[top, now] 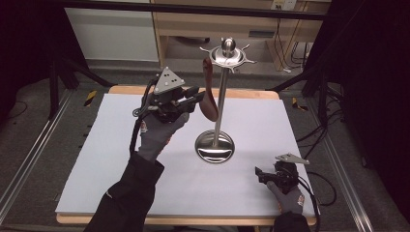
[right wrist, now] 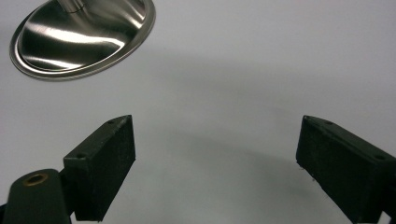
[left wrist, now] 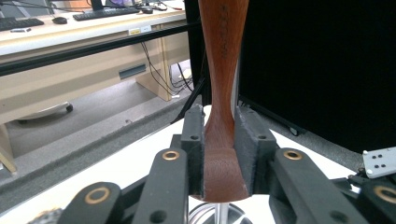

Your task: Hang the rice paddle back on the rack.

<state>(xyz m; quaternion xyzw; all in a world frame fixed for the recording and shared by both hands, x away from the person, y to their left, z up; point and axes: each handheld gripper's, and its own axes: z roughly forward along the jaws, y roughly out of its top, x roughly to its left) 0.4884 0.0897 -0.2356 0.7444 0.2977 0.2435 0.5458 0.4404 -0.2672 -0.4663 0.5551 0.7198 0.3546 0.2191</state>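
Left gripper (top: 196,99) is pinching wooden utensil (left wrist: 223,93) beside steel stand (top: 218,96) — right gripper (right wrist: 215,163) is resting spread on table (top: 121,145).

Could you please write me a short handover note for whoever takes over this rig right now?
Left gripper: shut on the brown wooden utensil, held raised beside the pole of the steel stand, just below its hook ring.
Right gripper: open, holding nothing, low over the white table top near the right front, pointing toward the stand's base.
Done: the utensil is gripped and lifted up by the stand.
Left: it appears that the utensil is meant for one of the hooks. I cannot tell whether it already hangs from one. If so, open the left gripper and back away.
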